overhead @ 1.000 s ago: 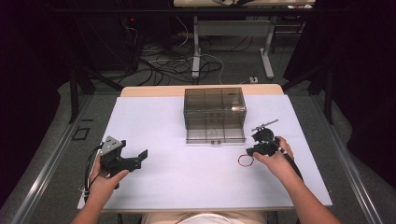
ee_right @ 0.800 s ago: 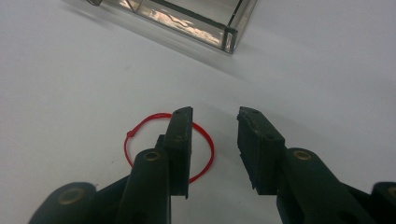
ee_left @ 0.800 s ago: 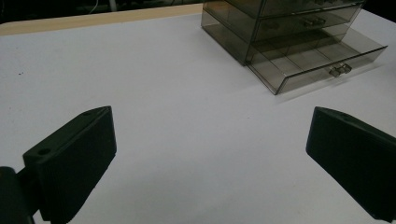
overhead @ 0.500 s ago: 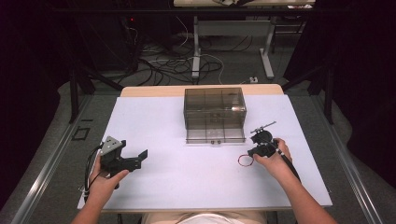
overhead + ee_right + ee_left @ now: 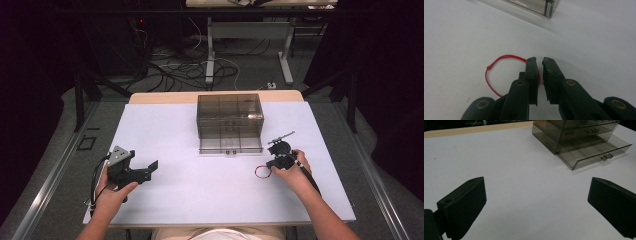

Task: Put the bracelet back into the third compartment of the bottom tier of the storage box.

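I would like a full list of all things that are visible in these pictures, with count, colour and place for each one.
table: one, white top with a wooden far edge, centre of the high view.
drawer box: one, smoky clear plastic, far middle of the table; its bottom drawer is pulled out.
red string loop: one, red with a small knot, on the table in front of the box, at the right gripper's tips.
cables: several, black and white, on the floor beyond the table.
left gripper: one, black, near left of the table, jaws wide apart.
right gripper: one, black, jaws have just been closing at the loop, a narrow gap remaining.
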`<state>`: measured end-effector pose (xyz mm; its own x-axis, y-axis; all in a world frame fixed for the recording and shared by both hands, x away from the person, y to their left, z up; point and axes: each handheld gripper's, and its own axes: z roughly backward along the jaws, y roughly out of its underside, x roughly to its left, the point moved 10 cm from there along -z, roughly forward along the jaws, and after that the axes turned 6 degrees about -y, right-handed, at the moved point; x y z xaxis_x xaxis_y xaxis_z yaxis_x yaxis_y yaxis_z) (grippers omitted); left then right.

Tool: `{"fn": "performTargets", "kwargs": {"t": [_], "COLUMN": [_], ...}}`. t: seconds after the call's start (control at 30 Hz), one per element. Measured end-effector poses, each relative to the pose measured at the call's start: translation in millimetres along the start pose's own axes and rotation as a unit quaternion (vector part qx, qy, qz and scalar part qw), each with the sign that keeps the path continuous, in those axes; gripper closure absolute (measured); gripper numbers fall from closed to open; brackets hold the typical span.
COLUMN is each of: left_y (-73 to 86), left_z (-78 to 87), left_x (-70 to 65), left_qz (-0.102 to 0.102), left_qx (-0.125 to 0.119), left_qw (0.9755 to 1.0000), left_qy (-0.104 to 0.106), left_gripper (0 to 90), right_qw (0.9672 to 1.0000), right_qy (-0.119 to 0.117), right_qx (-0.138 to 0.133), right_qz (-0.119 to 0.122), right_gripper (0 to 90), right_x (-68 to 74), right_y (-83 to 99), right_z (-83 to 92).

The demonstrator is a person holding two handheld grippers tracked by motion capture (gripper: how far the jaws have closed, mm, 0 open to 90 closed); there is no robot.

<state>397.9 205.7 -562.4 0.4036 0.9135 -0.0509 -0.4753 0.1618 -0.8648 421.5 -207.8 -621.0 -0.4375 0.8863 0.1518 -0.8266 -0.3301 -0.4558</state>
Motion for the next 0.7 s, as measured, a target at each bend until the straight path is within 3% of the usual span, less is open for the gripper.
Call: {"fn": "performTargets", "kwargs": {"t": [0.23,0.37,0.7], "left_y": [-0.2,-0.1,0.0], "left_z": [0.2,0.2,0.1], "left_x": [0.2,0.1,0.1], "left_qz": [0.000,0.000,0.000], "left_qx": [0.000,0.000,0.000], "left_qw": [1.0000,1.0000,1.0000], "left_qy": [0.000,0.000,0.000], "left_gripper": [1.9,1.9,1.9], "right_qw": [1.0000,0.9998,1.0000], "right_qy": [-0.005,0.003,0.003], "right_qx": [-0.002,0.018,0.009], "right_qz": [0.001,0.000,0.002], "right_gripper": [84.1,84.7,87.6], "right_x": [0.2,-0.5,-0.3], "right_y": [0.6,3.9,2.9], "right_z": [-3.0,-2.2,-3.7]}}
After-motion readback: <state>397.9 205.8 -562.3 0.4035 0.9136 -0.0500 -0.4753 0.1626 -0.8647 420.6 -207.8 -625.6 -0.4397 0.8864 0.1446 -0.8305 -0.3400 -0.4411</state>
